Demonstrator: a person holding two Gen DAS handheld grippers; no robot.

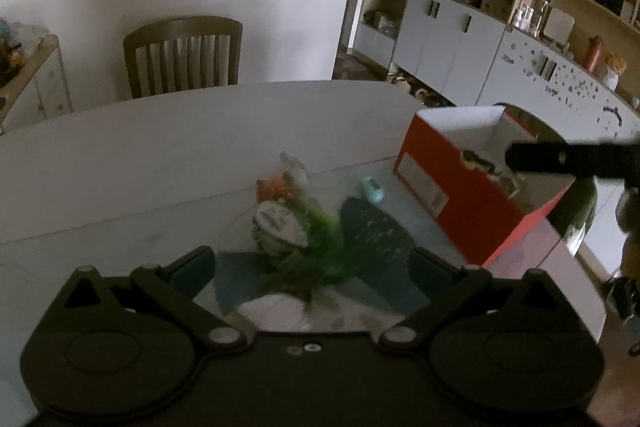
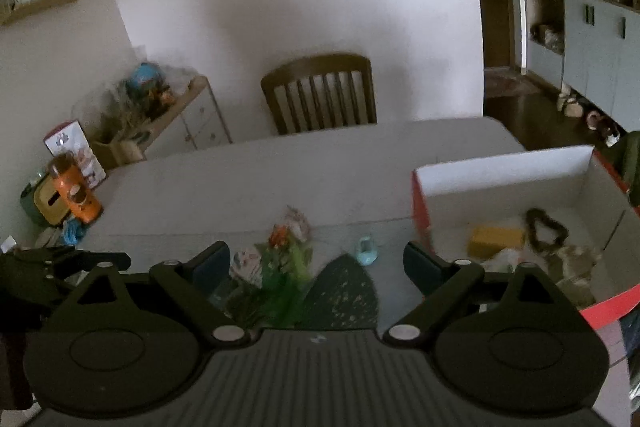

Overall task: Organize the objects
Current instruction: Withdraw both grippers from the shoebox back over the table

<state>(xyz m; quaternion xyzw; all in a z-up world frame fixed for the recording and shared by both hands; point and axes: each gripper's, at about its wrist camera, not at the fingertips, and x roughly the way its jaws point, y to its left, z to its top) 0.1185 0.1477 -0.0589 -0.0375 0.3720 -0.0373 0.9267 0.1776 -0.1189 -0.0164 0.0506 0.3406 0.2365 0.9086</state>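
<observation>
A bunch of artificial green and orange flowers [image 1: 298,227] lies on the table's glass top with a white patterned object [image 1: 278,223] on it. A dark fan-shaped object [image 1: 376,227] lies beside it, and a small light-blue item [image 1: 371,188] sits behind. My left gripper [image 1: 312,267] is open just above the flowers. My right gripper [image 2: 316,263] is open over the same flowers [image 2: 284,267], fan [image 2: 344,291] and blue item [image 2: 367,250]. A red box [image 2: 500,167] with white inside holds a yellow block [image 2: 496,241] and a dark ring [image 2: 546,229].
The red box [image 1: 460,187] stands at the table's right. A wooden chair [image 2: 320,95] stands behind the table. An orange bottle [image 2: 76,193] and a tissue box [image 2: 40,203] sit at the far left edge. Cabinets [image 1: 480,27] line the right wall.
</observation>
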